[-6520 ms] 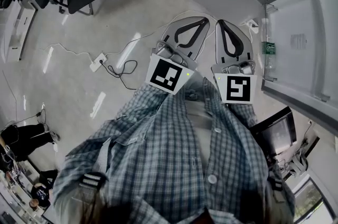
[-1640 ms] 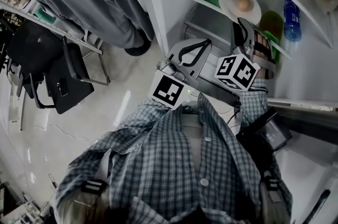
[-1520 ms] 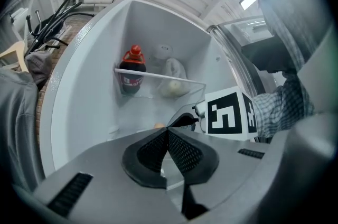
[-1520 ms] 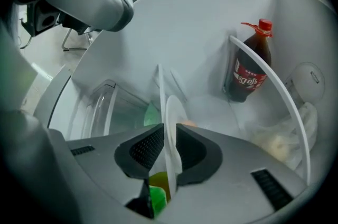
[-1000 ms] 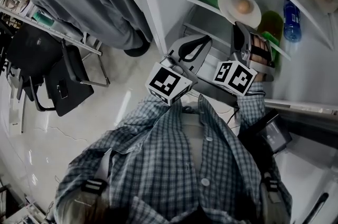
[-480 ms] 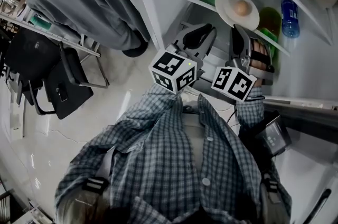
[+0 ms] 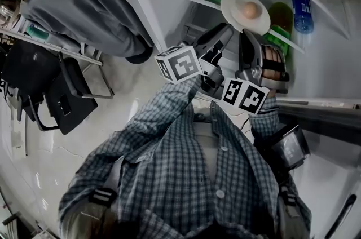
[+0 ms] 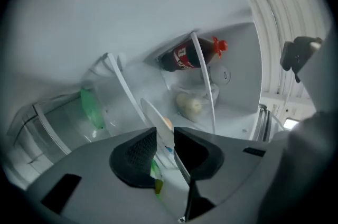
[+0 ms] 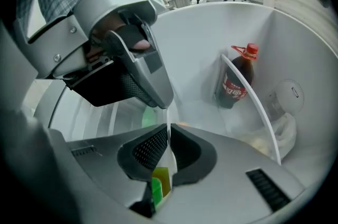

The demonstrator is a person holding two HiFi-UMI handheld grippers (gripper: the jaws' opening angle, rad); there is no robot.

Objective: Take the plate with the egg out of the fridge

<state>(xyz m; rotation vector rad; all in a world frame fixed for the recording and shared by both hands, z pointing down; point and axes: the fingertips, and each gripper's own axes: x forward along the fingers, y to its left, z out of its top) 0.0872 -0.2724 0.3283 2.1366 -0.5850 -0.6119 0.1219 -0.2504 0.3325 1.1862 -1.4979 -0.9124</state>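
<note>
Clamping plate (image 7: 234, 7) rim: right tongs (image 9: 169, 138) | left tongs (image 8: 165, 136) narrow, astride same rim | egg (image 7: 250, 9) centred | shelf (image 7: 197, 1) edge beneath

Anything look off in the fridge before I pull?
Nothing stands out. The egg sits whole near the middle of the plate, no spill; the right gripper grips its rim, the left gripper straddles it.
</note>
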